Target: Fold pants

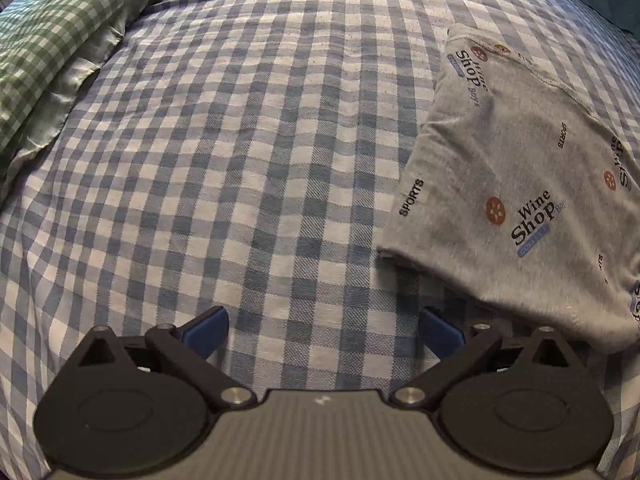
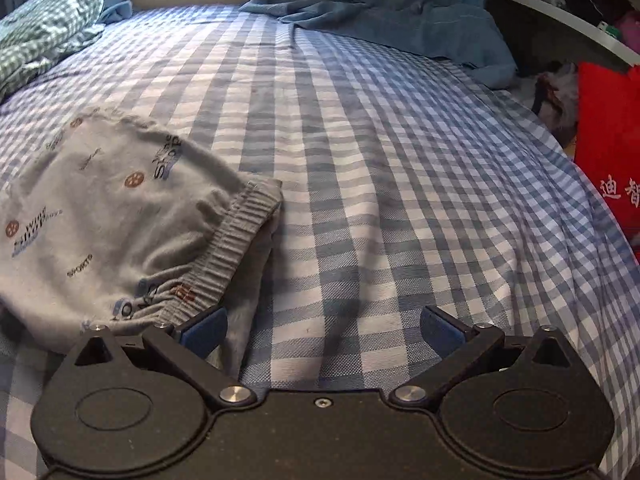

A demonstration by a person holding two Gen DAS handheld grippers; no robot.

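Grey printed pants [image 1: 524, 184] lie folded in a compact bundle on the blue-and-white checked bedsheet [image 1: 240, 160], to the right in the left wrist view. In the right wrist view the pants [image 2: 120, 216] lie at the left, with the ribbed waistband [image 2: 236, 236] on top facing the camera. My left gripper [image 1: 322, 330] is open and empty, just left of and below the bundle. My right gripper [image 2: 322, 330] is open and empty, its left blue pad [image 2: 208, 330] over the bundle's near corner; contact is unclear.
A green checked blanket [image 1: 44, 48] lies bunched at the far left; it also shows in the right wrist view [image 2: 44, 36]. A blue cloth [image 2: 400, 20] lies at the bed's far end. A red bag [image 2: 608, 152] and shelves [image 2: 568, 12] stand beyond the bed's right edge.
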